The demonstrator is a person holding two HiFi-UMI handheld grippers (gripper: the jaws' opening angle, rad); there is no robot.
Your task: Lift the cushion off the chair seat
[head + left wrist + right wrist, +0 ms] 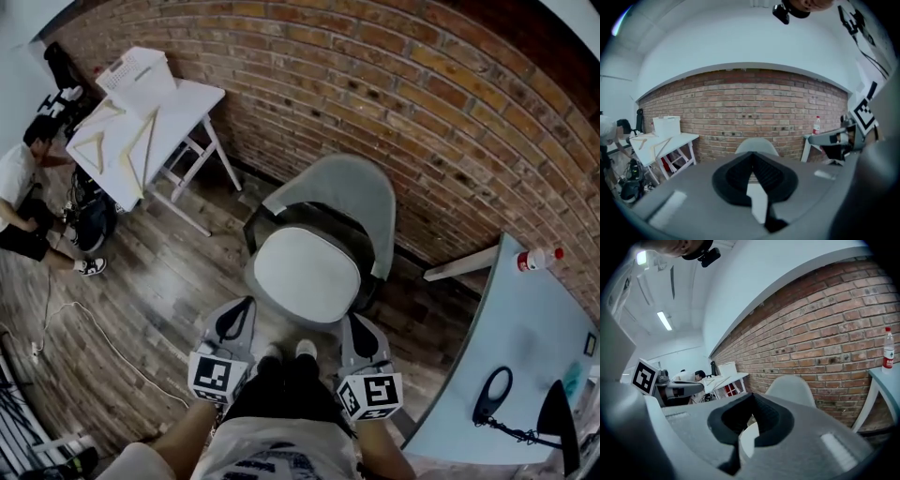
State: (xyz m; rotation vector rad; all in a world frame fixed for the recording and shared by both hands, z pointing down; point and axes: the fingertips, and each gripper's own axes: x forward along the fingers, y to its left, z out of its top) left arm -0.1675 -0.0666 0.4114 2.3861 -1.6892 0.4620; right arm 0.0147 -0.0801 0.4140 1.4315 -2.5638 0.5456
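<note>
A white cushion (307, 274) lies on the seat of a grey shell chair (345, 192) in front of the brick wall. My left gripper (246, 304) hovers at the cushion's near left edge, apart from it. My right gripper (352, 321) hovers at the near right edge. Both are shut with nothing between the jaws. In the left gripper view the black fingertips (740, 176) meet, with the cushion (758, 200) and chair back (757, 144) beyond them. The right gripper view shows its own shut gripper (751, 400) over the cushion (746, 440), with the chair back (793, 387) behind.
A white folding table (183, 103) carrying a white box (137, 67) stands at the back left, with a person (17, 192) beside it. A pale blue table (525, 328) with a bottle (537, 259) is at the right. A cable (103, 333) runs across the wooden floor.
</note>
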